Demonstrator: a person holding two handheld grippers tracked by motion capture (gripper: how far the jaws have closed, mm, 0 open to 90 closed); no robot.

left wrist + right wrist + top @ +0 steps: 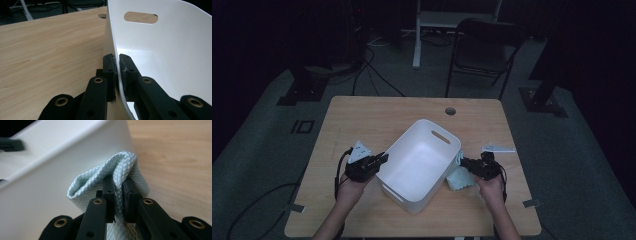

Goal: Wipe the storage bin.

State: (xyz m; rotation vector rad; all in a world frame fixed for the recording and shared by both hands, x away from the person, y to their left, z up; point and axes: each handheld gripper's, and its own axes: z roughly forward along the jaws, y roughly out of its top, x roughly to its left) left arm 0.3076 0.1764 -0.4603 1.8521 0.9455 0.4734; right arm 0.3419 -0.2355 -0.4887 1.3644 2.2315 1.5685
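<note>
- High view: a white bin sits at centre frame on the wooden table. Your left gripper meets its left rim; your right gripper holds a pale green cloth just right of the bin.
- Left gripper view: your jaws are clamped tight on the bin's thin white wall, lower centre, one pad on each side.
- Right gripper view: your jaws are closed on a bunched fold of the cloth at centre frame, beside the bin's outer wall at left.
</note>
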